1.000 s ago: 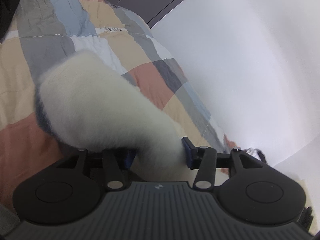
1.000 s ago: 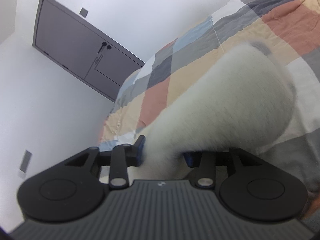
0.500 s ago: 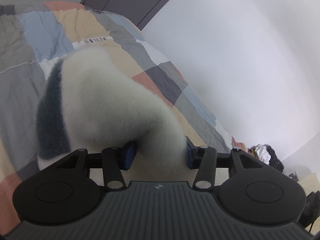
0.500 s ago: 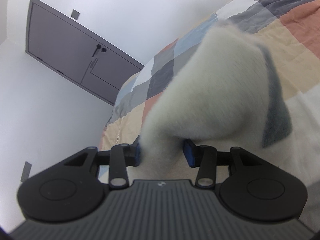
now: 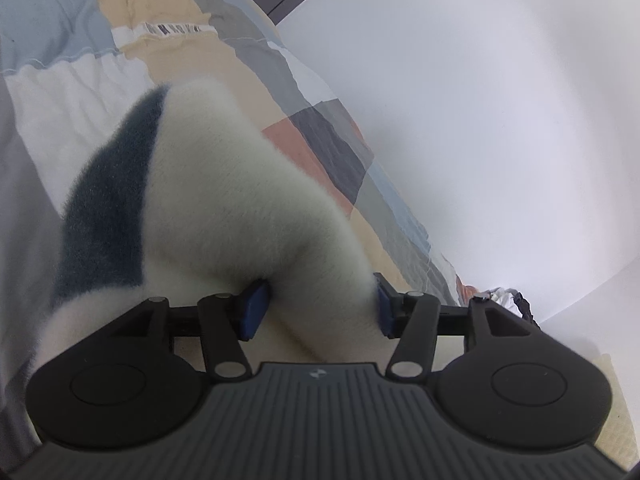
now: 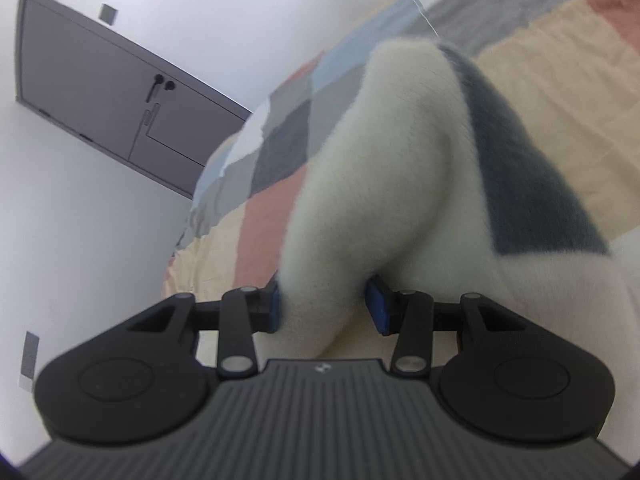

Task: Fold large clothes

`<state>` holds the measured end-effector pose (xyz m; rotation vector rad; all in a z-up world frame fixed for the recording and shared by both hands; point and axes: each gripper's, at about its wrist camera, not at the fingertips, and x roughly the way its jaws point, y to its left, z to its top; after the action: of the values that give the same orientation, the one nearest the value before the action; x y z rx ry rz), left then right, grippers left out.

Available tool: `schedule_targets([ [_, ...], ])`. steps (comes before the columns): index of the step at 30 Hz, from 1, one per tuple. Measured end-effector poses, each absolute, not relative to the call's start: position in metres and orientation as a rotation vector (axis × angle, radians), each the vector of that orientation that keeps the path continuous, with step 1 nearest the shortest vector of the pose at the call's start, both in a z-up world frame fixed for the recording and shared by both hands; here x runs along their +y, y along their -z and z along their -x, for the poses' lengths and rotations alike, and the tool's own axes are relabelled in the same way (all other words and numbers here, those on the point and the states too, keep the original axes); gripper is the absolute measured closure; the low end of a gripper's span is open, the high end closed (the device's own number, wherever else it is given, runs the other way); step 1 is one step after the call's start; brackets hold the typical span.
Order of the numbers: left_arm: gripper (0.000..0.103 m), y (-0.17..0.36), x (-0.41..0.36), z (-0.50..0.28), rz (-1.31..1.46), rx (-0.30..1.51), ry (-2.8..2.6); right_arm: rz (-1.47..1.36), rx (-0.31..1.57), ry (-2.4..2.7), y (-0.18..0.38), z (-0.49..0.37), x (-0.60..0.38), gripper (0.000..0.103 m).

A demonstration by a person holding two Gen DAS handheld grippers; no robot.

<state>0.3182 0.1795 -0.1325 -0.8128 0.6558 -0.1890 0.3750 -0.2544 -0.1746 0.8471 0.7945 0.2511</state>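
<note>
A fluffy white garment with a dark blue-grey band (image 5: 224, 200) drapes over the patchwork quilt and runs back between the blue pads (image 5: 254, 308) of my left gripper (image 5: 318, 310). Those jaws are opening, with the thick fleece still filling the gap and touching both pads. In the right wrist view the same white garment (image 6: 384, 168) bunches up from the bed into my right gripper (image 6: 326, 308), which is shut on a fold of it. The dark band (image 6: 520, 176) lies to the right of that fold.
The bed's checked quilt (image 5: 100, 20) in peach, grey, blue and rust spreads under the garment. A white wall (image 5: 480, 120) runs along the bed's side. A grey door (image 6: 100, 92) stands beyond the bed. A small dark-and-white heap (image 5: 508, 300) lies by the wall.
Both grippers moved forward and lower over the bed, carrying the garment. The dark band came into view and grew larger. The left pads stand slightly wider apart than before.
</note>
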Motion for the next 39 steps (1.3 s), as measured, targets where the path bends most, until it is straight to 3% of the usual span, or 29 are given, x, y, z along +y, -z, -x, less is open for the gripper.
schedule_targets([
  [8, 0.043, 0.154, 0.180, -0.346, 0.771, 0.642, 0.203, -0.931, 0.830, -0.248, 0.211, -0.405, -0.258, 0.057],
  [17, 0.043, 0.143, 0.174, -0.336, 0.761, 0.641, 0.174, -0.947, 0.820, -0.249, 0.200, -0.398, -0.260, 0.055],
  [21, 0.035, 0.130, 0.176, -0.321, 0.773, 0.631, 0.172, -0.909, 0.793, -0.245, 0.187, -0.386, -0.262, 0.055],
  [25, 0.022, 0.112, 0.173, -0.301, 0.686, 0.608, 0.115, -0.838, 0.750, -0.265, 0.169, -0.367, -0.261, 0.055],
  [39, 0.022, 0.109, 0.124, -0.306, 0.249, 0.641, 0.009, -0.311, 0.674, -0.277, 0.144, -0.355, -0.208, 0.055],
])
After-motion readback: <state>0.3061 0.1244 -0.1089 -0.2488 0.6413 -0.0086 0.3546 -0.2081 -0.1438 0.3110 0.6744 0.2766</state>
